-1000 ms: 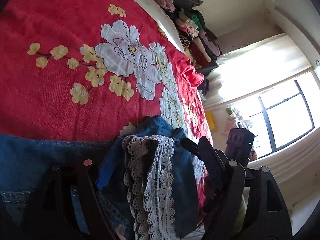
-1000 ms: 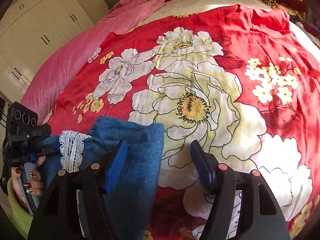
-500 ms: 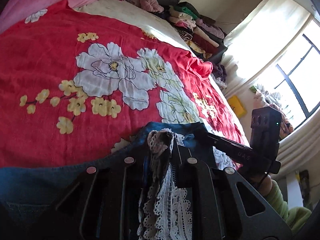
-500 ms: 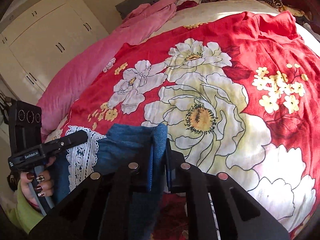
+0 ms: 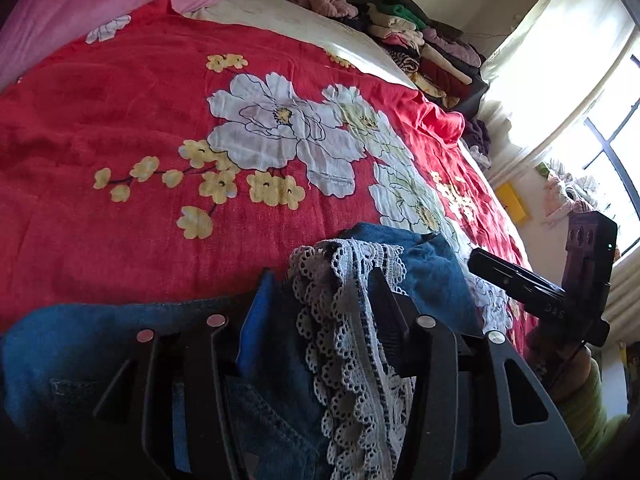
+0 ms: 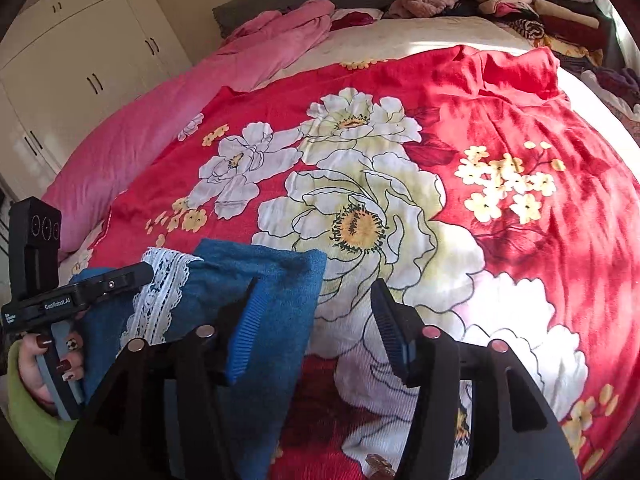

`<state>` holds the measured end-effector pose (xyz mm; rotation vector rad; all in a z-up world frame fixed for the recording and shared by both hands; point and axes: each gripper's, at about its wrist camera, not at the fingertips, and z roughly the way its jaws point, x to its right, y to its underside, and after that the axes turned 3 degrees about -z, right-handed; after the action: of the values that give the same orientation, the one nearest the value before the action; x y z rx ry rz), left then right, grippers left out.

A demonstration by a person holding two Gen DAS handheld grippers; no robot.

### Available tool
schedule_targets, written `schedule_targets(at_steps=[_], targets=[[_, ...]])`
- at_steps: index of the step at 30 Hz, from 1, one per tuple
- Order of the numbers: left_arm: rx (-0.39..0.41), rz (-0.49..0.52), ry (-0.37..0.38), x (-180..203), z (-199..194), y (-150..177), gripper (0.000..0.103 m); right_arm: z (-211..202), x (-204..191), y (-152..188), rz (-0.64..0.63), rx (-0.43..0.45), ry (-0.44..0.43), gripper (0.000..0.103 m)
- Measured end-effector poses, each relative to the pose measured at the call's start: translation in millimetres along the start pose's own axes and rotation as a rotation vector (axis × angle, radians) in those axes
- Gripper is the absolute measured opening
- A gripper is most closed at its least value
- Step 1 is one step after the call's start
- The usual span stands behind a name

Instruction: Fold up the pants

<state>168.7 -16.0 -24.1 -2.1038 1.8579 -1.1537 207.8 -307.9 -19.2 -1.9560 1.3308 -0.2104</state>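
Blue denim pants (image 5: pixel 432 276) with a white lace-trimmed hem (image 5: pixel 352 320) lie bunched at the near edge of a red bedspread printed with large white and small yellow flowers (image 5: pixel 120 128). In the left wrist view the lace hangs between the black fingers of the left gripper (image 5: pixel 324 300), which stand spread apart with the cloth loose in the gap, not pinched. The denim runs on toward 8 o'clock under the left finger. In the right wrist view the pants (image 6: pixel 276 280) sit at 8 o'clock of the frame; the right gripper (image 6: pixel 316 320) is spread wide, its left blue-ribbed pad (image 6: pixel 244 328) lying against the denim fold and its right pad over bare bedspread (image 6: pixel 540 208). The left gripper (image 6: pixel 120 280) shows at 9 o'clock, just beside the lace strip (image 6: pixel 160 292). A pink quilt (image 6: pixel 168 120) lies at 11 o'clock, a heap of mixed clothes (image 6: pixel 532 4) at 1 o'clock, and cream wardrobe doors (image 6: pixel 80 60) at 10 o'clock.
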Motion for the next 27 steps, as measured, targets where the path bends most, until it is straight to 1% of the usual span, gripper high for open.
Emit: schedule_targets(at_steps=[1,3,4,8,10,13,15,19,24,25,27], targets=[[0.009,0.006,-0.004,1,-5,1,0.049,-7,-2,3,-0.007,0.007,0.004,0.065],[0.032,0.002,-0.009,0,-19,6,0.061,-21,-6,10,-0.025,0.023,0.008,0.072],[0.038,-0.003,-0.004,-1,-25,9,0.063,-28,-9,15,-0.035,0.026,0.011,0.075],[0.042,-0.011,0.008,-3,-43,23,0.072,-47,-22,27,-0.074,0.031,0.009,0.076],[0.037,-0.009,0.001,-2,-48,31,0.072,-56,-30,34,-0.095,0.033,0.005,0.076],[0.027,0.021,-0.011,5,-55,45,0.072,-64,-43,46,-0.134,0.024,-0.007,0.076],[0.008,0.043,-0.023,9,-59,58,0.072,-68,-51,54,-0.165,0.015,-0.005,0.076],[-0.045,0.053,-0.037,13,-62,86,0.073,-67,-65,76,-0.217,-0.013,-0.004,0.076],[-0.078,0.074,-0.025,28,-65,107,0.072,-64,-64,91,-0.197,-0.035,-0.020,0.076],[-0.082,0.087,-0.027,33,-65,110,0.072,-65,-63,92,-0.191,-0.033,-0.022,0.076],[-0.077,0.134,-0.042,45,-65,115,0.069,-66,-61,93,-0.184,-0.031,-0.026,0.076]])
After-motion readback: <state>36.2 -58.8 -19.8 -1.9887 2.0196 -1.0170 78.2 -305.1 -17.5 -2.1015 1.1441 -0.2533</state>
